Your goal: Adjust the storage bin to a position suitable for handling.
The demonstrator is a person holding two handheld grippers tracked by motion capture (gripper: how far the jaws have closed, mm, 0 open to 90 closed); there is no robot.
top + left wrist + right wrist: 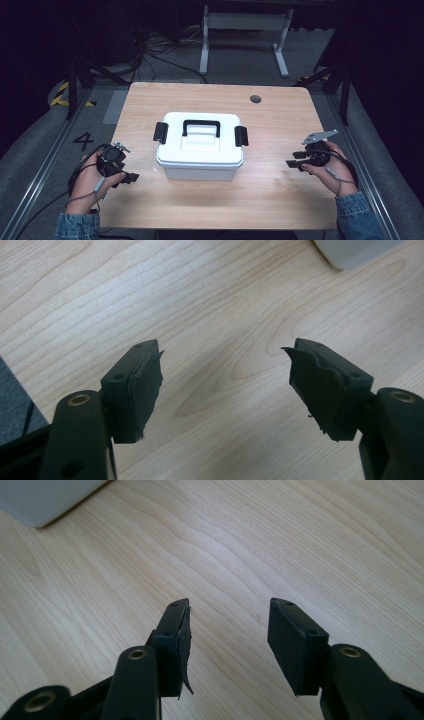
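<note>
White lidded storage box [200, 147] sits near the middle of the wooden counter [280, 200], long side facing the person. Lid is on. Black carry handle [201, 126] lies flat across the lid top; one black latch [160, 132] at each short end, apparently clipped down, though too small to be certain.

Left tongs [131, 177] are held low over the counter, just off the box's front-left corner, pointing inward toward it. In the left gripper view the jaws stand wide apart with bare wood between them; nothing held. A pale corner of the box shows at the top right of that view.

Right tongs [292, 160] sit off the box's right end, well apart from it, also pointing inward. Jaws moderately parted, nothing between them but wood grain. Grey plate [320, 136] rides on top.

Judgement: the two hands flank the box symmetrically, each facing a latch end, which suits a two-sided approach to the latches or a lift from both ends. No contact yet with the box.
</note>
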